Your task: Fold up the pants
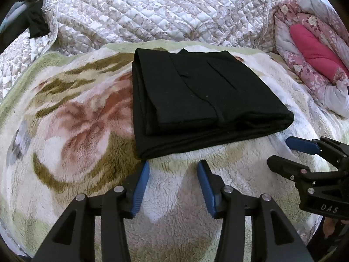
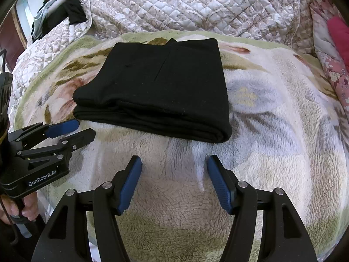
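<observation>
Black pants (image 1: 202, 100): folded into a thick, roughly square stack of several layers, lying flat on the fleece blanket (image 1: 72, 131). The stack sits toward the far middle of the blanket, its far edge close to the blanket's green border. A seam line runs across the top layer. Nothing touches the pants.

Fleece blanket: cream, with pink, olive and grey flower pattern; spread across the bed and bearing the pants. The strip of blanket nearer than the pants is bare fleece.

Left gripper (image 1: 173, 172): black frame, blue pads. It hovers over the blanket just on the near side of the pants, level with their near left corner. Fingers are parted about halfway, with only fleece showing between them; it holds nothing. In the right wrist view it (image 2: 84, 128) shows at the left edge, its tips just short of the pants' near left corner, apart from the cloth.

Right gripper (image 2: 174, 166): same build. It hovers over the blanket on the near side of the pants, toward their right corner. Fingers spread wide, nothing gripped.

Hand (image 2: 24, 207): fingertips wrapped round the left gripper's handle.

Quilted bedspread (image 1: 152, 11): pale, with a beige leaf print, heaped beyond the pants.

Pink flowered comforter (image 1: 314, 50): bunched beyond and to the right of the pants.

Dark clothes (image 2: 72, 6): piled beyond and to the left of the pants.
</observation>
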Demonstrator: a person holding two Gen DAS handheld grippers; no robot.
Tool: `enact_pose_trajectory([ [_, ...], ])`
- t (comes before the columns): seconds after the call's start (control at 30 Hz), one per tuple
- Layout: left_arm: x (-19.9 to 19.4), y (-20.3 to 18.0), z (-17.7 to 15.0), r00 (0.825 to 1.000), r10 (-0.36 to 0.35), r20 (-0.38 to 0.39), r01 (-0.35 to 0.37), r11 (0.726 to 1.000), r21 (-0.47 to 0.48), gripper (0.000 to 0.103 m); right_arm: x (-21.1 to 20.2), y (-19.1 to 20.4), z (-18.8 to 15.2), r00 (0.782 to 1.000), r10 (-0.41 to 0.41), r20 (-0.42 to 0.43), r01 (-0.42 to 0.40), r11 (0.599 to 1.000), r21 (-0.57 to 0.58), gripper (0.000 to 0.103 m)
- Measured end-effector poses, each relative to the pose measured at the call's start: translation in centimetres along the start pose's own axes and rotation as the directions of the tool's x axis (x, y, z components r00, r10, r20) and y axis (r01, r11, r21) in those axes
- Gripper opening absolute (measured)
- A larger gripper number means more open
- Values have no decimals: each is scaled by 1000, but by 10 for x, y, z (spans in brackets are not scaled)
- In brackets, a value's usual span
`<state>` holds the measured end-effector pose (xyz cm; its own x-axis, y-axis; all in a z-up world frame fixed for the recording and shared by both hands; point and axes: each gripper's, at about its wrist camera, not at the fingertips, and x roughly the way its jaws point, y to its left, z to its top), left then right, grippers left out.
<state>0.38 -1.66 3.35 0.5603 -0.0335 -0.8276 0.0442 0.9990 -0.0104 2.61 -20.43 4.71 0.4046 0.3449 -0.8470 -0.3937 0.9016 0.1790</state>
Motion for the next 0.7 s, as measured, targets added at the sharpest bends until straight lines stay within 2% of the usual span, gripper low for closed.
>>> enact_pose_trajectory([
  [0.7,-2,0,-1,1000,-8,2,8,1000,-8,52,0,0,1,1000,-1,0,1,1000,-1,65],
])
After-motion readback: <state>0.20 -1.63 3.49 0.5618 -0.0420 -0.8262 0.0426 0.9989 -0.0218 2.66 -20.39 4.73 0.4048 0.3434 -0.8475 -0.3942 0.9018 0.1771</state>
